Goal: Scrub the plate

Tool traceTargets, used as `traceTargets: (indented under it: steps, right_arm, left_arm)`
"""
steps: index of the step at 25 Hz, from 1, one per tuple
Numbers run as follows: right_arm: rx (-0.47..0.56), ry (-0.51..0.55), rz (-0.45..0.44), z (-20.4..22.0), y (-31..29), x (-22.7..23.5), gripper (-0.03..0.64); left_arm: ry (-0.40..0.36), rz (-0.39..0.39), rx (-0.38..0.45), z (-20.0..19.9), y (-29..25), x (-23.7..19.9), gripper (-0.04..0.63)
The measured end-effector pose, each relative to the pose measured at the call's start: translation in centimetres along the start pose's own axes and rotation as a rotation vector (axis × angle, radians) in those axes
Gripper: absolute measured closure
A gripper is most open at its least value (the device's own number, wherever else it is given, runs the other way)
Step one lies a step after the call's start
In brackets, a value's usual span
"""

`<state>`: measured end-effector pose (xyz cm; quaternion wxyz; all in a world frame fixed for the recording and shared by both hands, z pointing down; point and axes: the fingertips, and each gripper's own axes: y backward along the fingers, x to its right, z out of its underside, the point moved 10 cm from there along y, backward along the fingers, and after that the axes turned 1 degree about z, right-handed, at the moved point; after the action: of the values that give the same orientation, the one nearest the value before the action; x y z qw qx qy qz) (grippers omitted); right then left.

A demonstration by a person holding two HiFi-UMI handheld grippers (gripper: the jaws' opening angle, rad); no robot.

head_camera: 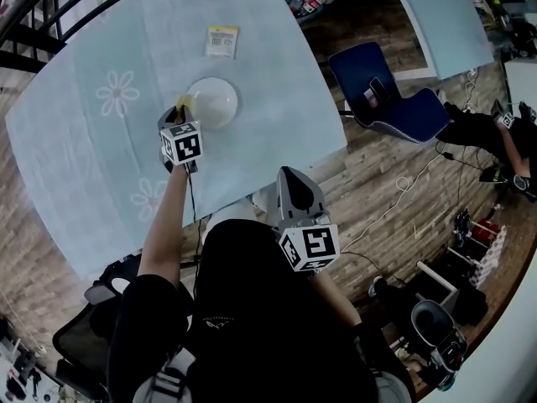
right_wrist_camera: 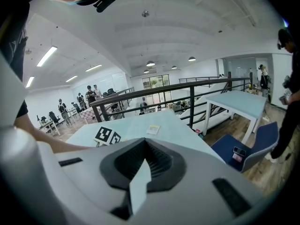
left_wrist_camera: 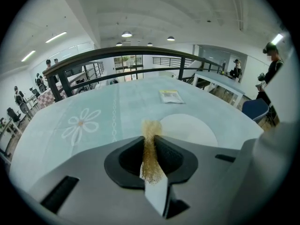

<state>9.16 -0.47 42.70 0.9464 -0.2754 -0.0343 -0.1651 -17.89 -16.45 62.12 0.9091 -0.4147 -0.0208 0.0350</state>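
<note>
Two tools, one at work: the left tool (left_wrist_camera: 150, 137) pinches a wiry golden scrubber (left_wrist_camera: 150, 156) between closed jaws. The smooth, round white plate (left_wrist_camera: 188, 128) lies just beyond, slightly right, on the pale-blue counter (left_wrist_camera: 93, 111). The right tool (right_wrist_camera: 145, 144), closed and empty, hangs well back on the near side, so the left is nearer.

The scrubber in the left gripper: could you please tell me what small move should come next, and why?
Probably ease the left gripper slightly to its right and down, so the scrubber lands on the plate. Its jaws are shut on the scrubber, whose tip sits beside the plate's left edge, not over its middle. The right gripper is shut on nothing.
</note>
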Motion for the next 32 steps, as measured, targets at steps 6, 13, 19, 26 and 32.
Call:
traceTargets:
  steps: [6,13,19,26,32]
  right_arm:
    - [0.0,0.013,-0.054,-0.1,-0.2,1.7,0.615]
    - [0.024,0.048,-0.163,-0.4,0.8,4.4,0.615]
    - [0.043,0.069,-0.242,-0.5,2.2,7.7,0.614]
    - [0.093,0.096,-0.349,-0.9,3.9,10.4,0.615]
    - [0.191,0.123,-0.396,-3.0,5.5,14.7,0.615]
  left_arm:
    - [0.098,-0.063,0.006,0.5,1.5,-0.7,0.528]
    - [0.154,-0.125,0.059,1.2,5.5,0.9,0.528]
    - [0.228,-0.023,0.168,0.8,11.2,6.9,0.528]
    - [0.268,0.127,0.379,-0.4,19.2,14.9,0.528]
    - [0.29,0.16,0.513,-0.1,25.9,22.2,0.528]
